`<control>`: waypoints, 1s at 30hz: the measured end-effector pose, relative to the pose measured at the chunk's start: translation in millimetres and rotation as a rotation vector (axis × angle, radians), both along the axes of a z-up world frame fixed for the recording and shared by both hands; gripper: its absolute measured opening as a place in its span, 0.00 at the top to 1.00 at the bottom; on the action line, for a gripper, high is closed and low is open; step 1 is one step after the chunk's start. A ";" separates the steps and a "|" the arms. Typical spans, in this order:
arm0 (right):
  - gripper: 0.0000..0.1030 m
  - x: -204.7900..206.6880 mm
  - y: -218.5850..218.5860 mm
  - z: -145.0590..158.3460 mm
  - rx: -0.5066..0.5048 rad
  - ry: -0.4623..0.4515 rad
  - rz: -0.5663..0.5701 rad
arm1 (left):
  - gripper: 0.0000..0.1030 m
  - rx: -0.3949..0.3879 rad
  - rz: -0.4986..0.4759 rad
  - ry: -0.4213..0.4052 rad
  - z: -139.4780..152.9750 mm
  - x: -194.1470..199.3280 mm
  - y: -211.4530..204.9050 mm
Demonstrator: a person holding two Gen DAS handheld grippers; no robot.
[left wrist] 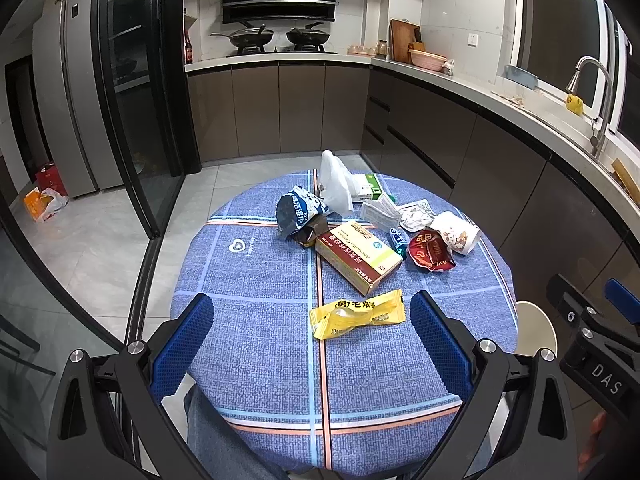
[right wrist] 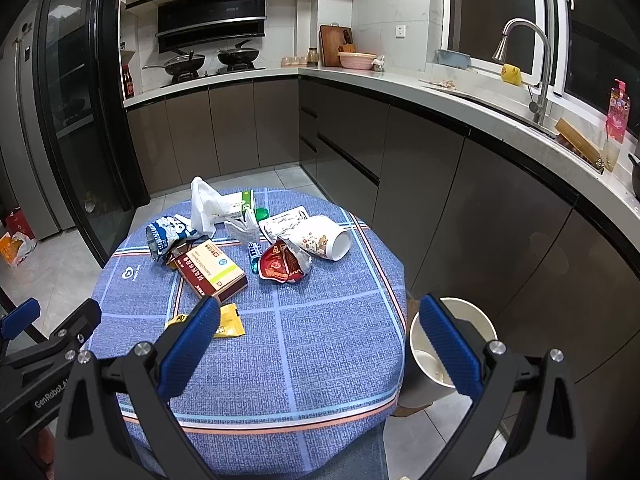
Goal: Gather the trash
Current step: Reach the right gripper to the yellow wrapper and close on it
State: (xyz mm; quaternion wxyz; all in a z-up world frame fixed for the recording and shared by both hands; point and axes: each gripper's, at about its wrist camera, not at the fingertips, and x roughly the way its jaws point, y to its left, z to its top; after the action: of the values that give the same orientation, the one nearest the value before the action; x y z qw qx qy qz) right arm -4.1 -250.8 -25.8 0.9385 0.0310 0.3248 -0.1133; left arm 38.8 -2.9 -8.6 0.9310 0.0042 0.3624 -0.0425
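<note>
So, notes at this moment:

Left gripper (left wrist: 312,344): your blue pads are spread wide and hold nothing; it hangs above the near edge of the bench (left wrist: 248,280), lined up on the litter ahead.

Right gripper (right wrist: 320,344): also spread and empty, poised over the near right part of the bench, with the bin just under its right finger.

Nearest trash: the yellow wrapper (left wrist: 356,314) lies flat just ahead of the left gripper, between its two pads in line of sight, likely your first pick since nothing blocks it.

Next out: the medicine box (left wrist: 358,256) sits slantwise just beyond the wrapper; the red packet (left wrist: 430,250) is ahead and to the right, touching the tipped paper cup (left wrist: 456,232).

Far pile: the blue-white bag (left wrist: 298,210), white plastic bag (left wrist: 336,184) and green-white box (left wrist: 370,188) crowd together farthest from both grippers; overlaps there make separate grasps harder, I judge.

Bin (right wrist: 452,344): a white, open container off the bench edge, low on your right side, probably placed so the right gripper can drop items without crossing.

Progress: all litter seen is on the bench; whatever sits in the bin is unclear.
</note>
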 end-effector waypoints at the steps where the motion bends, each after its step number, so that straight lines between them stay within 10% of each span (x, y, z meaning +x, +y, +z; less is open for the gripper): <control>1: 0.03 2.0 -0.2 -0.7 0.001 0.004 0.001 | 0.08 0.001 -0.001 0.002 -0.6 2.3 -1.1; 12: 0.03 35.8 -5.7 -12.6 0.001 0.023 0.041 | 0.08 -0.056 -0.033 0.028 -11.5 34.7 1.4; 16: 0.03 48.0 -14.8 -27.1 0.072 -0.037 0.182 | 0.08 -0.150 -0.019 0.103 -33.2 59.3 17.3; 20: 0.03 80.9 -18.8 -67.5 0.194 0.132 0.318 | 0.08 -0.224 -0.003 0.206 -60.1 84.1 37.0; 30: 0.03 133.8 51.3 -121.0 0.177 0.183 0.689 | 0.09 -0.143 -0.015 0.183 -68.2 101.1 72.9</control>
State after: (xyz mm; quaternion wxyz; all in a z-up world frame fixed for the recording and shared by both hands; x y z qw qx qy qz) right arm 129.7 -199.5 -146.8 0.8823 -0.0091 0.4073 0.2355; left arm 139.9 70.0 -76.8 0.8917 -0.0637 0.4417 -0.0753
